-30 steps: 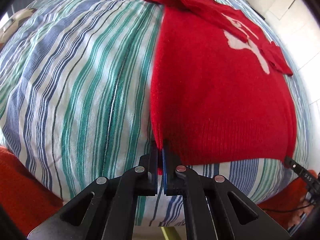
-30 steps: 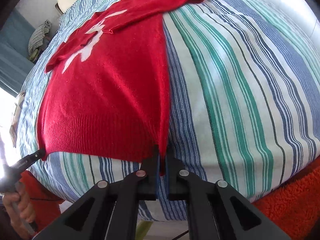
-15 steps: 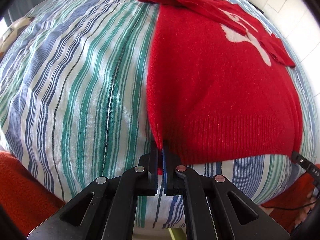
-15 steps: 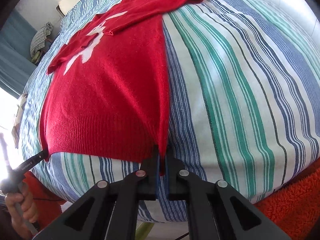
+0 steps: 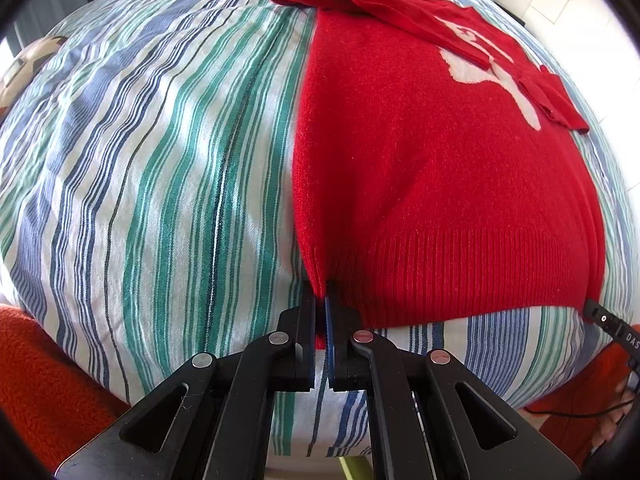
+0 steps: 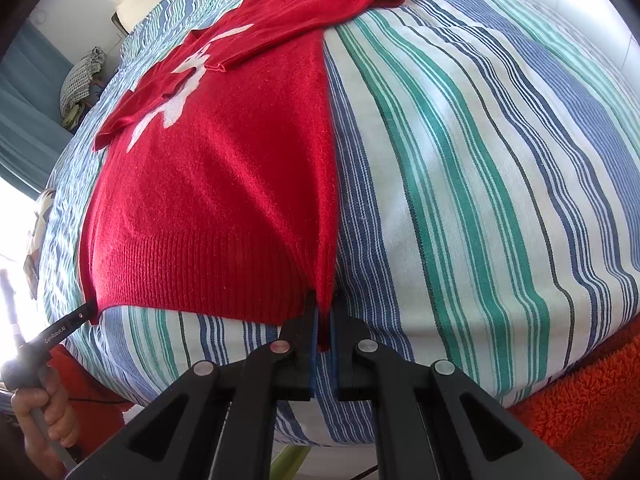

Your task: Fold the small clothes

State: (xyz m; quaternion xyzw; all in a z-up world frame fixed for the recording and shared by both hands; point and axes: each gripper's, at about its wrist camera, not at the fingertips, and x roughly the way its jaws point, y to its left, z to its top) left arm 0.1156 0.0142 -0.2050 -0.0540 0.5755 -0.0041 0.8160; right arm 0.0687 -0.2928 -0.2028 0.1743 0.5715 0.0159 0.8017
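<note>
Red knit sweater (image 5: 432, 168) lies flat on the striped bedsheet (image 5: 160, 160), sleeves already folded in across the chest over the white motif (image 5: 476, 68). Ribbed hem sits at the near edge of the bed, collar end points toward the far edge, so the long axis runs straight away from both grippers.

Left gripper (image 5: 322, 300) is closed on the hem's left corner; red fabric is pinched between the jaws, pulled up into a small peak. Right gripper (image 6: 324, 308) is likewise clamped on the hem's right corner, the sweater's (image 6: 216, 184) side edge rising from the jaws. From the right wrist view the left gripper's tip (image 6: 86, 312) shows at the opposite hem corner, so the two hold the hem across its full width, well apart.

Key relation: whole body of the garment lies ahead of both grippers, away from the near edge. Likely next move is carrying the hem forward and over toward the collar, folding bottom to top. Both corners need to travel together and parallel, or the fold goes skewed. Knit is soft, could sag in the middle between grips. The folded sleeves could shift if the body drags on the sheet.
</note>
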